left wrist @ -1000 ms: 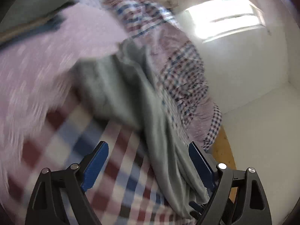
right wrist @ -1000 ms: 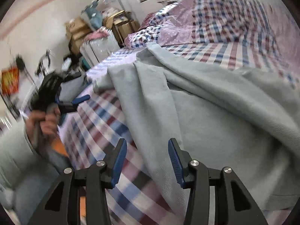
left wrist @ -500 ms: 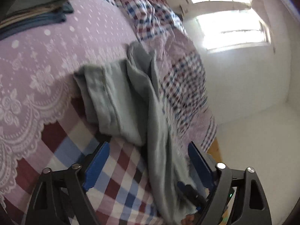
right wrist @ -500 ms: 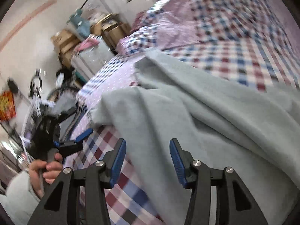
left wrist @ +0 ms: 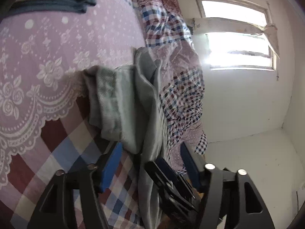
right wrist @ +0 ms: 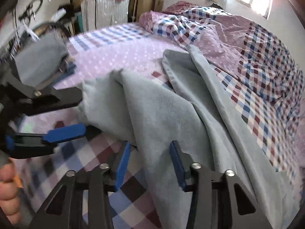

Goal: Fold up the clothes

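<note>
- Our right gripper [right wrist: 150,163] has its jaws partly apart and has just been closing them; the edge of the grey-green garment [right wrist: 152,114] lies between the blue pads, and we cannot tell whether they press on it.
- Our left gripper [left wrist: 150,164] also stands partly apart, its jaws just having been closing, with a hanging fold of the same garment [left wrist: 131,99] running down between the pads; no pad plainly pinches it.
- In the right wrist view the left gripper [right wrist: 64,114] sits just beside the garment's near corner, a hand [right wrist: 7,189] below it.
- The garment lies rumpled along the bed's [right wrist: 118,55] near edge, over the checked sheet [right wrist: 266,110].
- A lilac lace cover [left wrist: 47,57] spreads clear towards the far side, where folded clothes [left wrist: 57,2] are stacked.
- Beyond the bed stand a bright window [left wrist: 238,49], white walls and boxes [right wrist: 106,5].
</note>
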Demonstrator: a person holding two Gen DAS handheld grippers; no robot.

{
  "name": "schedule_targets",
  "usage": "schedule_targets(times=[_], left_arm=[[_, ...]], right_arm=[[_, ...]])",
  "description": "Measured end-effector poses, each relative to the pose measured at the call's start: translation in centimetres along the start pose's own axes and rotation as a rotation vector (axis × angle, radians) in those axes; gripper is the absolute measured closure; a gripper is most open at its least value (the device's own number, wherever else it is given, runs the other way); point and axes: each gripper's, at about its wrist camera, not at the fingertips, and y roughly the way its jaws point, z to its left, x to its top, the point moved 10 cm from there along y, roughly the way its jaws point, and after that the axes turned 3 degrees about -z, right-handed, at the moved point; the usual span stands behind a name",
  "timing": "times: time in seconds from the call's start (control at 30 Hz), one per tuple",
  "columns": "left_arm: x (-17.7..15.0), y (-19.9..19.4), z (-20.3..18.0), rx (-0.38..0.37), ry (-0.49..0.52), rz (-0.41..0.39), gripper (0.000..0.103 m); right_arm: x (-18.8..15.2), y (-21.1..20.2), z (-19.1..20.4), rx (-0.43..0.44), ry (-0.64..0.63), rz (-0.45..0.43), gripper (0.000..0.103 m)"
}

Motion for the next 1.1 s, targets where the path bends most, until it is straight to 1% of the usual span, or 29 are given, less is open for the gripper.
schedule_targets(times=[0.03, 0.07, 0.13, 0.27, 0.3, 0.4, 0.47, 0.53, 0.6, 0.67, 0.77, 0.83, 0.9, 0.93, 0.97, 1.03, 1.07, 1.1], left_arm=[[0.0, 0.0, 0.3, 0.005, -0.015, 0.007, 0.043], [0.0, 0.0, 0.7, 0.01, -0.032, 0.014, 0.043], [0.1, 0.0, 1.0, 0.017, -0.043, 0.019, 0.043], [0.4, -0.7, 0.9, 0.006, -0.037, 0.01, 0.043], [0.5, -1.0, 0.9, 0.004, -0.04, 0.007, 0.043], [1.0, -1.6, 1.2, -0.012, -0.066, -0.012, 0.043], [1.4, -2.5, 1.2, -0.041, -0.084, -0.031, 0.043], [1.5, -4.1, 0.9, -0.091, -0.094, -0.052, 0.043], [1.3, -5.1, 0.7, -0.107, -0.079, -0.049, 0.043], [1.3, -6.0, 0.4, -0.115, -0.057, -0.057, 0.043], [1.7, -6.7, 1.0, -0.07, -0.043, -0.072, 0.042], [1.6, -6.5, 2.0, -0.019, -0.05, -0.047, 0.042], [1.0, -5.7, 2.8, 0.044, -0.042, -0.002, 0.042], [0.6, -5.3, 3.0, 0.075, -0.026, 0.018, 0.042], [0.4, -5.0, 3.0, 0.1, -0.001, 0.03, 0.042], [-0.2, -4.2, 2.6, 0.132, 0.059, 0.048, 0.042], [-0.5, -3.8, 2.4, 0.147, 0.089, 0.058, 0.044], [-0.7, -3.4, 2.2, 0.159, 0.112, 0.064, 0.051]], right_arm=[[-0.1, -0.1, -0.2, -0.013, -0.005, -0.003, 0.084], [-0.1, -0.5, -0.2, -0.019, -0.007, -0.013, 0.1], [0.1, -1.5, -0.2, -0.025, -0.018, -0.044, 0.1], [-0.6, -6.0, 1.0, -0.024, -0.076, -0.115, 0.1], [-1.4, -7.3, 1.4, -0.019, -0.091, -0.129, 0.1], [-4.6, -9.4, 2.2, 0.001, -0.094, -0.118, 0.1], [-7.2, -10.0, 2.3, 0.019, -0.076, -0.096, 0.101], [-9.6, -10.4, 1.9, 0.025, -0.04, -0.083, 0.1], [-11.3, -10.4, 1.4, 0.019, -0.002, -0.078, 0.1], [-12.6, -10.6, 0.9, 0.022, 0.054, -0.088, 0.098], [-14.0, -11.2, 0.5, 0.028, 0.129, -0.107, 0.092], [-15.0, -12.1, 0.4, 0.047, 0.187, -0.114, 0.09], [-16.6, -13.2, 0.0, 0.079, 0.251, -0.123, 0.082], [-17.3, -13.6, -0.1, 0.081, 0.268, -0.126, 0.073], [-18.2, -14.0, -0.4, 0.087, 0.29, -0.123, 0.07], [-19.9, -14.6, -1.1, 0.099, 0.338, -0.117, 0.068], [-20.6, -14.8, -1.5, 0.1, 0.359, -0.107, 0.068], [-21.4, -15.0, -1.9, 0.101, 0.379, -0.096, 0.068]])
